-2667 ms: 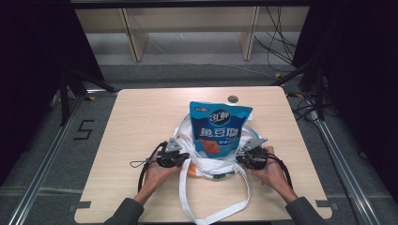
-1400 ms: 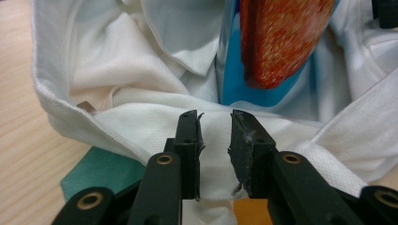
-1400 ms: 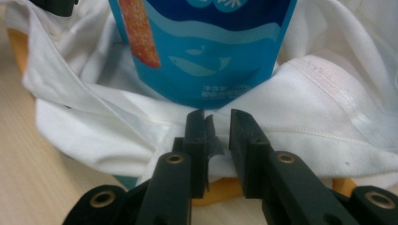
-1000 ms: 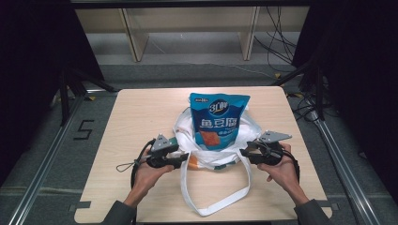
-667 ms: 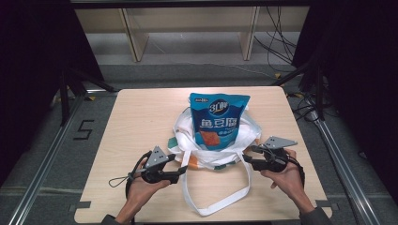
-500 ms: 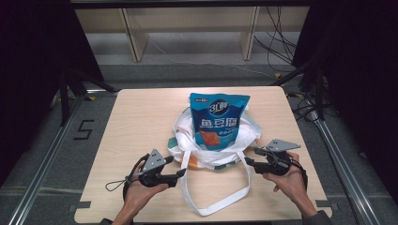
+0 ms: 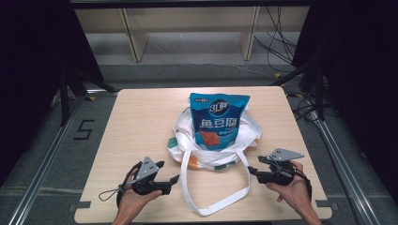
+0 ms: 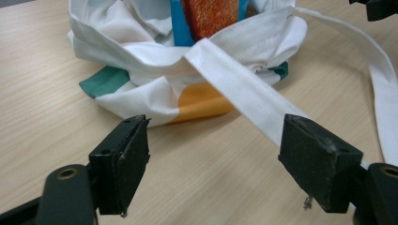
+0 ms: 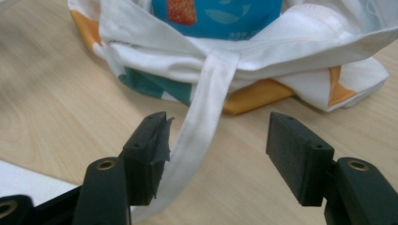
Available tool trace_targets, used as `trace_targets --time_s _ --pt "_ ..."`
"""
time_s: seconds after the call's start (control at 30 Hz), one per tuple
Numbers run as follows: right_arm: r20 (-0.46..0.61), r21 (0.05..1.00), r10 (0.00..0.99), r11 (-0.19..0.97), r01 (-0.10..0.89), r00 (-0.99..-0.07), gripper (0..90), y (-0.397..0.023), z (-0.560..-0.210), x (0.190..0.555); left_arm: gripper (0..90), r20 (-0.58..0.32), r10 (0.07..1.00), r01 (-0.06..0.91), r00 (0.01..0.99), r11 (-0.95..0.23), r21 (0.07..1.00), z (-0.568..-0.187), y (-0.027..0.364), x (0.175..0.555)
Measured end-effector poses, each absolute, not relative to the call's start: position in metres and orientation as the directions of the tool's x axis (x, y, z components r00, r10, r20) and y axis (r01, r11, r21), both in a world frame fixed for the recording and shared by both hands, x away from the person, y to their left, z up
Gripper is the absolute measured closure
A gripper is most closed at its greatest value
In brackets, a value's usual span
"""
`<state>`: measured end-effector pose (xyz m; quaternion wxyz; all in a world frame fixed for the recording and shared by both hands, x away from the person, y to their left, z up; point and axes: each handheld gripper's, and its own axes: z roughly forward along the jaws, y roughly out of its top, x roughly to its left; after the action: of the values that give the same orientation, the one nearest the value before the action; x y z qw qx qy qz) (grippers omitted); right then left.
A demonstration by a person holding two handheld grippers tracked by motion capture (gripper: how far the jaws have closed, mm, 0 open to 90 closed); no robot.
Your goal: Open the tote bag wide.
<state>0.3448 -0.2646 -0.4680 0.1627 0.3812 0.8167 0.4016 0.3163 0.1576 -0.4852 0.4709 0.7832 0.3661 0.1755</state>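
At the near edge of a light wooden table (image 7: 141, 122), a person's two hands each held a black two-jaw gripper. The left gripper (image 7: 174, 178) sat at the front left, pointing toward the middle of the table. Its jaws had just been opening and stood wide apart. In the left gripper view, bare wood lay between them, and the white strap (image 8: 244, 89) ran just beside one jaw without being pinched. The right gripper (image 7: 250, 170) sat at the front right, pointing inward toward the left one. Its jaws had also just been opening and stood wide, gripping nothing. In the right gripper view, the same strap (image 9: 202, 112) hung down past the inner face of one jaw, loose.

Between the two grippers, the long white strap lay in a loop (image 7: 220, 206) on the table, curving toward the front edge.

Just beyond the grippers, in the middle of the table, sat a crumpled white cloth bag (image 7: 187, 150) with orange and teal patches. It was near both grippers but apart from them. A blue snack packet (image 7: 218, 122) with white lettering stood upright inside the bag, rising well above its rim.

Farther back, past the table, were a grey floor and pale wooden shelf legs (image 7: 133, 35).
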Motion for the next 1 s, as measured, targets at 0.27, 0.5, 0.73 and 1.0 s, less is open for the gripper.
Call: trace_targets --time_s 0.27,0.5,0.73,1.0 --pt "0.017 0.772 0.77 0.395 0.498 -0.637 37.1 -0.265 -0.472 0.325 17.7 -0.083 0.723 0.406 0.685 -0.285 0.869 -0.491 0.16 0.301" --pt "0.026 0.763 0.766 0.4 0.508 -0.642 32.7 -0.271 -0.482 0.305 16.9 -0.073 0.707 0.41 0.704 -0.32 0.854 -0.497 0.155 0.289" --pt "0.037 0.74 0.76 0.416 0.529 -0.649 31.6 -0.277 -0.49 0.288 17.4 -0.04 0.677 0.4 0.735 -0.385 0.832 -0.501 0.146 0.28" --pt "0.029 0.726 0.755 0.434 0.533 -0.655 31.1 -0.276 -0.492 0.283 17.6 -0.032 0.671 0.395 0.741 -0.396 0.829 -0.503 0.143 0.28"
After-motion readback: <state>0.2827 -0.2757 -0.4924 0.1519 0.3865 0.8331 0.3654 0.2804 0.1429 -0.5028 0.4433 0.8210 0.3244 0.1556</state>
